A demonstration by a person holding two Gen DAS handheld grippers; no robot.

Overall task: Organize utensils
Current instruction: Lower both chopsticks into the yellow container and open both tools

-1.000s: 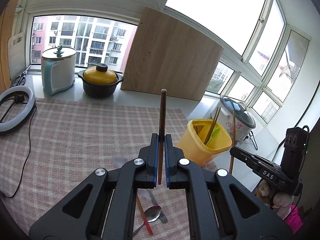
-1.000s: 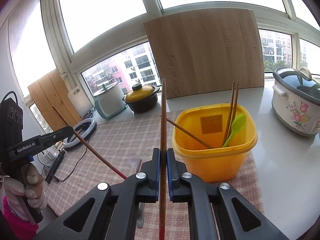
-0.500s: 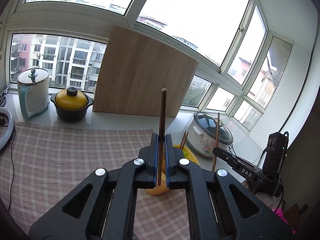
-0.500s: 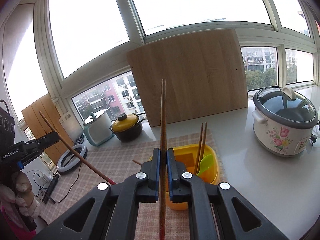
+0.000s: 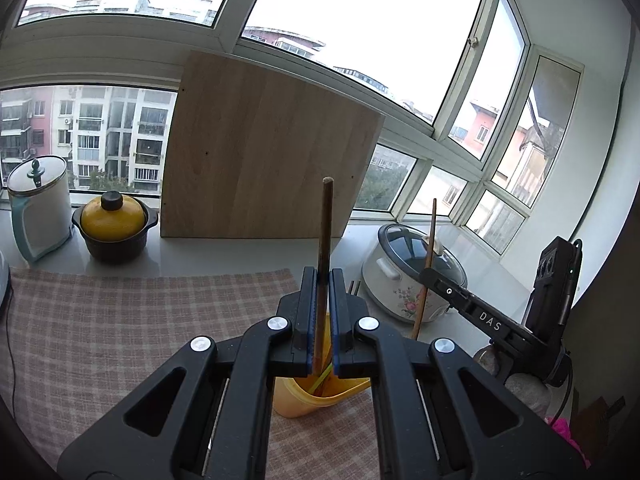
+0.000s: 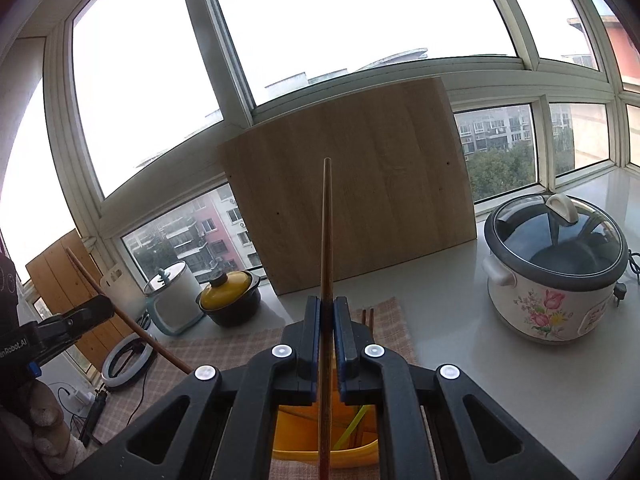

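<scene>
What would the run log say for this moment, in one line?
left gripper: shut on chopstick | right gripper: shut on chopstick | yellow container: below both, holds utensils

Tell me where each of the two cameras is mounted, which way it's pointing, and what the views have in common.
Left wrist: sits behind the left gripper, shut on a chopstick, looking toward the window over the checked cloth; the right gripper shows at right.
Right wrist: sits behind the right gripper, shut on its own chopstick, facing the window; the left gripper and a hand show at left.
Shared: wooden board, yellow container, flowered cooker, yellow-lidded pot.
</scene>
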